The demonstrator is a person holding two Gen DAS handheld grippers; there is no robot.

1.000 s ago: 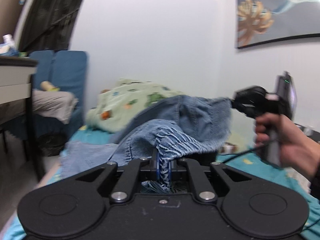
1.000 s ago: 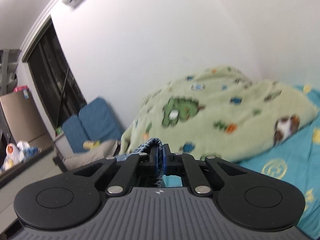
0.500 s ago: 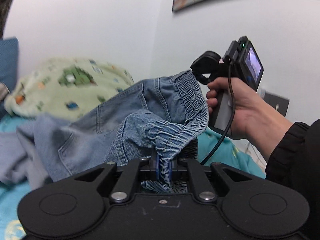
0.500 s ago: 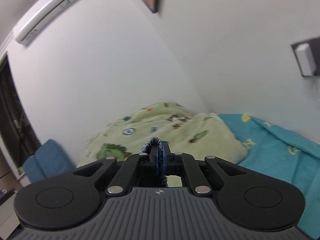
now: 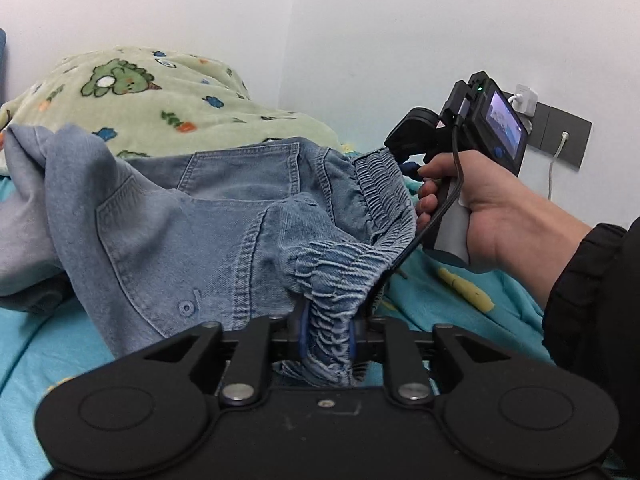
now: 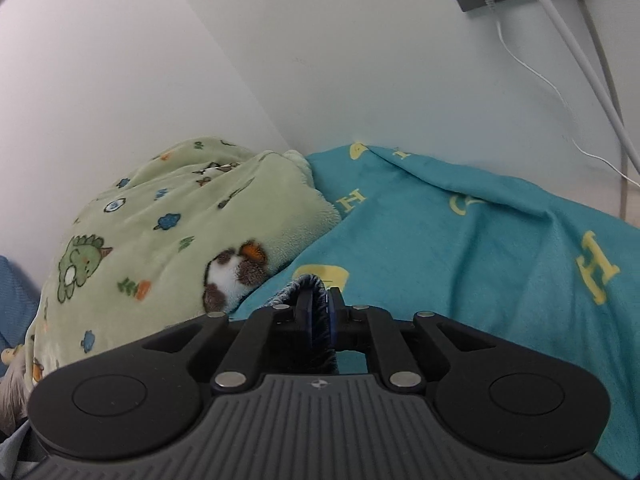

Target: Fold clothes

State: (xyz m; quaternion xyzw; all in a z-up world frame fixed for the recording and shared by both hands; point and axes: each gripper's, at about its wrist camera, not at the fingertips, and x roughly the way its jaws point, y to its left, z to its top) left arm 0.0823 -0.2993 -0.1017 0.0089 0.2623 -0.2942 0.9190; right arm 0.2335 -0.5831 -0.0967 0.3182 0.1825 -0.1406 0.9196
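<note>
We hold a pair of light-blue denim jeans (image 5: 224,220) by its gathered elastic waistband (image 5: 340,268), one end in each pair of tongs. In the left wrist view, the left tongs (image 5: 326,336) sit at bottom centre with a bunched fold of the waistband between their blue pads; the jaws are opening, the cloth still filling the narrow gap. From there the jeans spread away over the teal bed sheet (image 5: 452,300), a back pocket (image 5: 240,172) facing up, the far cloth heaped at the left just before the green dinosaur-print blanket (image 5: 160,92). At the right of the same view our right hand (image 5: 480,216), in a black sleeve (image 5: 592,280), grips the handle of the right tongs (image 6: 318,320), which meet the far end of the waistband. In the right wrist view these jaws are likewise opening, a dark fold of denim between them and touching the pads. Beyond them lie the blanket and the sheet with yellow letters, against a white wall (image 6: 200,60) carrying a socket plate (image 5: 560,136) and white cables (image 6: 560,92).
</note>
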